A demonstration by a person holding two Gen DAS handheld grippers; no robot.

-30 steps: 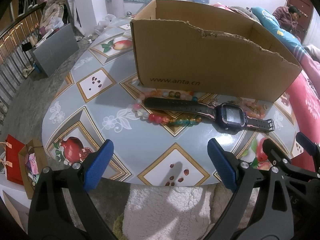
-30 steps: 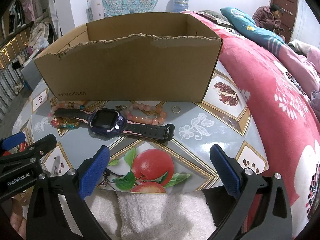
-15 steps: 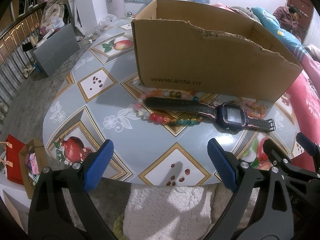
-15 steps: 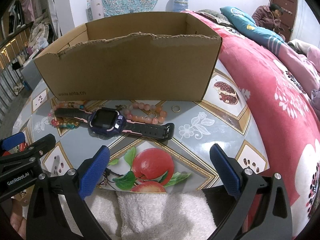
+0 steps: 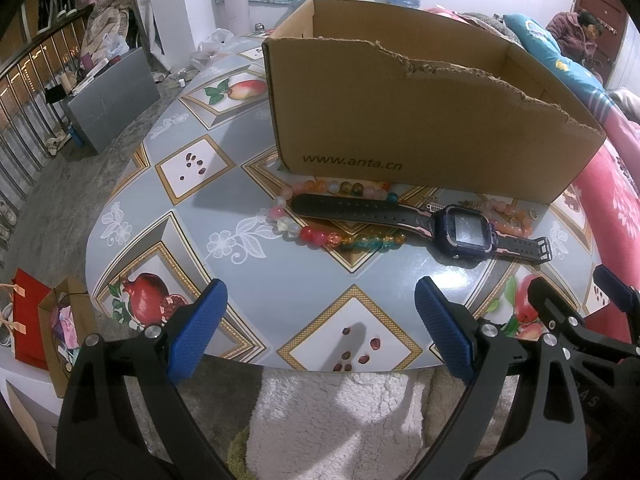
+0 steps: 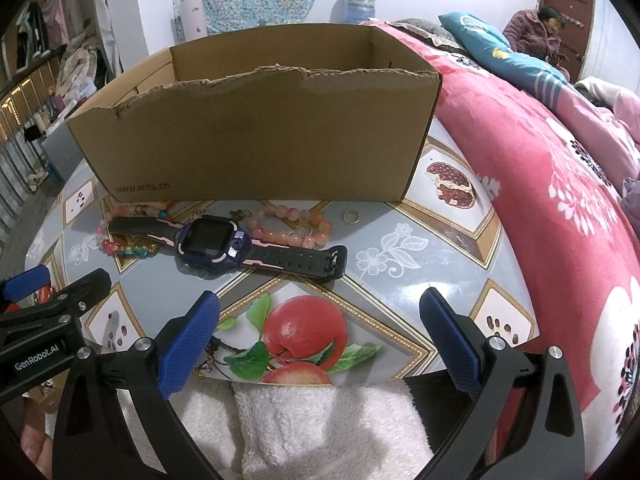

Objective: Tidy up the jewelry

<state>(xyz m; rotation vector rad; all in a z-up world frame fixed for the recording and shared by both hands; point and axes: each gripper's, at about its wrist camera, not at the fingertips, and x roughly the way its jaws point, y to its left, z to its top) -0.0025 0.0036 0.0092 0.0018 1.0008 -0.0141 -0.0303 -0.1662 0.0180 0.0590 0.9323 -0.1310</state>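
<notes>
Two hand-held grippers: the left hand-held gripper point(image 5: 316, 328) and the right hand-held gripper point(image 6: 318, 334) both hang at the near edge of the desk, blue pads spread wide, nothing between them.
Desk point(image 5: 168, 208): fruit-patterned cover; its far part is hidden behind the box, its near edge is cut by the gripper arms.
Cardboard box point(image 5: 420, 128): stands on the desk beyond both grippers, torn top edge; from these low views its floor is hidden, so its contents cannot be told.
Watch point(image 6: 216, 242): dark strap, purple case, lying flat in front of the box, ahead of and left of the right hand-held gripper's gap; in the left view it is ahead and to the right. Its left strap lies across the multicolour ring.
Multicolour bead bracelet point(image 5: 348, 240): just before the box's near-left corner, partly covered by the watch strap, ahead of the left hand-held gripper.
Pink bead bracelet point(image 6: 292, 226): behind the watch, touching its right strap; a small metal piece lying on it is too small to make out.
Small ring point(image 6: 351, 217): just right of the pink beads, near the box wall, apart from both grippers.
</notes>
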